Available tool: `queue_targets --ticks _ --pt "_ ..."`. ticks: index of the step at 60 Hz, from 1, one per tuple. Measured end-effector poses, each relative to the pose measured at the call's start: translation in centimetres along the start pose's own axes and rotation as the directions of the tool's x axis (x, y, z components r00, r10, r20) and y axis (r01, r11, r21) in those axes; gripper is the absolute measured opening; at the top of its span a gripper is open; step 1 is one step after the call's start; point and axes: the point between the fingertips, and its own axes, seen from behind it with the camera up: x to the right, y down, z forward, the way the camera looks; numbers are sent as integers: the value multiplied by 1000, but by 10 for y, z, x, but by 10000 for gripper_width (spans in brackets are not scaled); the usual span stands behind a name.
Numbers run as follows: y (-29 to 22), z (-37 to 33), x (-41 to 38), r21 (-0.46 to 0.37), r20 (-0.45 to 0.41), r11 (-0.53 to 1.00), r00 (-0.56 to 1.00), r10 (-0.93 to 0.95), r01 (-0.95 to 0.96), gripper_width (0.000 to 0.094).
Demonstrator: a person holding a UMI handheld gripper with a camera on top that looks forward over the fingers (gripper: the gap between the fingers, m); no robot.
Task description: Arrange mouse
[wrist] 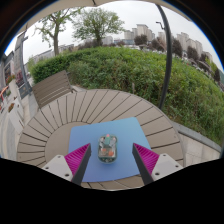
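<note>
A small mouse (107,148) with a mottled grey-green and orange top lies on a blue mouse mat (115,135) on a round wooden slatted table (80,110). My gripper (112,162) is open. Its two fingers, with magenta pads (77,156), stand apart on either side of the mat's near part. The mouse lies between and just ahead of the fingertips, resting on the mat, with a gap at either side.
A wooden bench (50,88) stands beyond the table to the left. A dark pole (167,50) rises to the right. Green hedge and grass (120,65) lie behind, with trees and buildings far off. A white rail (12,110) runs at the left.
</note>
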Motion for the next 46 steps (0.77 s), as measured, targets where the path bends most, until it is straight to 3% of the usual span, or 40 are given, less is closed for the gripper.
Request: queue_targets --ticks 21,33,46 --pt "36 -242 -10 -92 -45 994 997 -59 55 850" --pt "44 -290 -41 -50 15 995 996 -83 84 849" --pt "8 -306 -54 53 20 995 996 -88 86 861"
